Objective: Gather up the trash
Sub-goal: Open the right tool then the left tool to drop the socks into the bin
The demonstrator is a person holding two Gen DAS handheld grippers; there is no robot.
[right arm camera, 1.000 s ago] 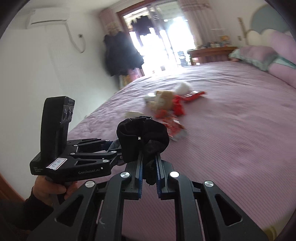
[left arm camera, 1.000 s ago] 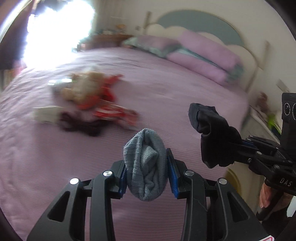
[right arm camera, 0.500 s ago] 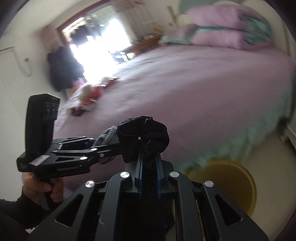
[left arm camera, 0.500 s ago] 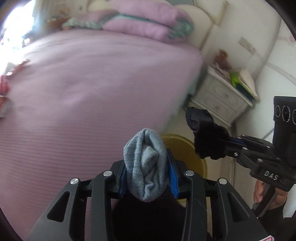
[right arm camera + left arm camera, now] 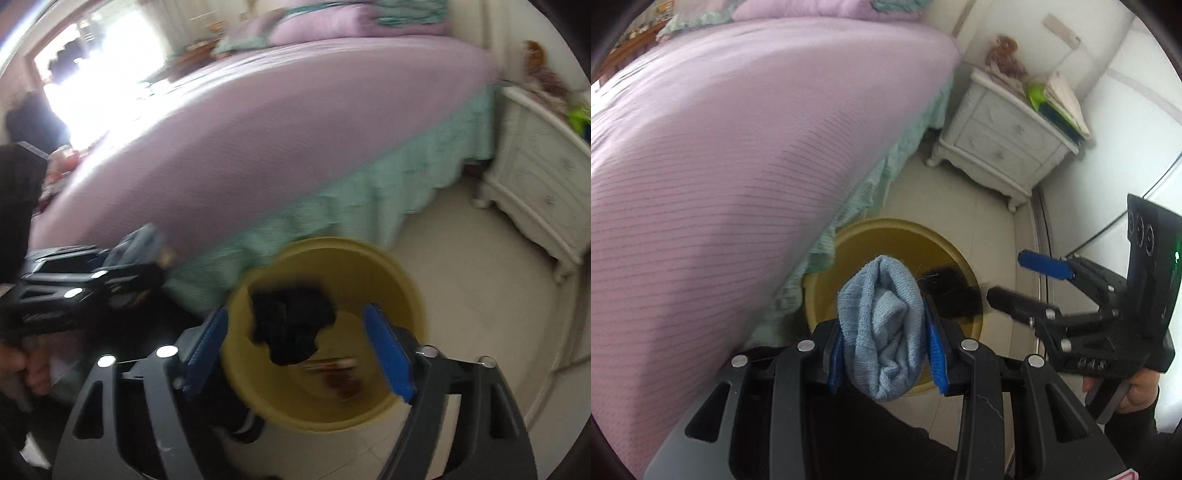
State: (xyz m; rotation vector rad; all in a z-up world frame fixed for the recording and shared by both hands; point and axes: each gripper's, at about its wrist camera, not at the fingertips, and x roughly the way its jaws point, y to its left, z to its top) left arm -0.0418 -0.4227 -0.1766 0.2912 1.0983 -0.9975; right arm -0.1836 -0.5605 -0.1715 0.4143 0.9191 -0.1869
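The bed (image 5: pixel 258 140) fills most of both views, and the yellow bin (image 5: pixel 402 280) stands on the floor just beside its green skirt. The right gripper (image 5: pixel 299 354) hangs over the bin with its jaws opening — the black sock (image 5: pixel 291 325), crumpled with no clear long axis, is free between the pads and dropping toward the bin's inside. The left gripper (image 5: pixel 884 341) is clamped on the rolled blue-grey sock (image 5: pixel 882 328), whose long axis runs along the fingers, its rounded end pointing down toward the bin. To finish well, I would centre that roll over the bin's mouth — clear of the near rim — before letting go.
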